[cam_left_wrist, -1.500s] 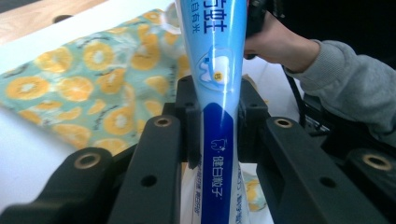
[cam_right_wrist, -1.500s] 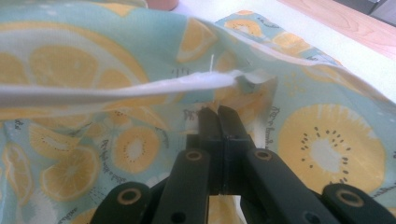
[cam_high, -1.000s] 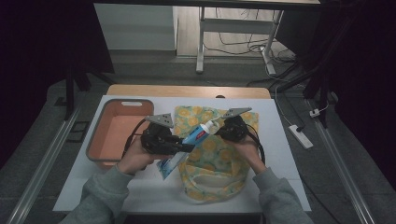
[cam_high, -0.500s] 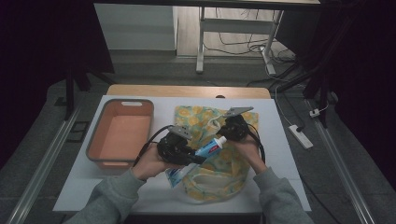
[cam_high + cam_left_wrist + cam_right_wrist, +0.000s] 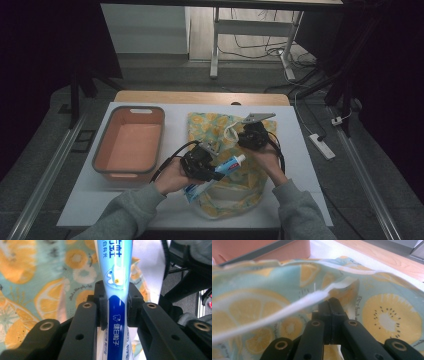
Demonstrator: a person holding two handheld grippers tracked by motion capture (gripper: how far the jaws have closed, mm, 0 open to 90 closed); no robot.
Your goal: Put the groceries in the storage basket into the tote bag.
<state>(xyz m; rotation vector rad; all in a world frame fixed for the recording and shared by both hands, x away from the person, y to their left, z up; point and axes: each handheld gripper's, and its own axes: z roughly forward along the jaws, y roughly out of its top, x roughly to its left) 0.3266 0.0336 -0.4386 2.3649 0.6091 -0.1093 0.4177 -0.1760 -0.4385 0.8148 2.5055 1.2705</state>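
Observation:
A blue and white toothpaste tube [image 5: 232, 164] lies slanted over a drawstring bag [image 5: 227, 197] printed with lemon slices, its white cap pointing up and right. My left gripper [image 5: 216, 171] is shut on the tube; in the left gripper view the tube [image 5: 117, 277] runs straight up between the two pads of that gripper [image 5: 116, 306], above the bag's cloth [image 5: 37, 277]. My right gripper [image 5: 241, 133] is at the bag's far rim. In the right gripper view this gripper [image 5: 329, 306] is shut on the rim of the bag [image 5: 387, 312], where the white drawstring [image 5: 287, 307] comes in.
An empty orange basin [image 5: 131, 142] stands left of the bag on the white table [image 5: 100, 205]; its wall [image 5: 262, 250] rises behind the cloth. Beyond the table's wooden far edge [image 5: 200, 97] are a metal stand and floor cables.
My left gripper has carried the toothpaste tube to the right and toward the near edge, lower over the bag. The right gripper has stayed on the bag's rim.

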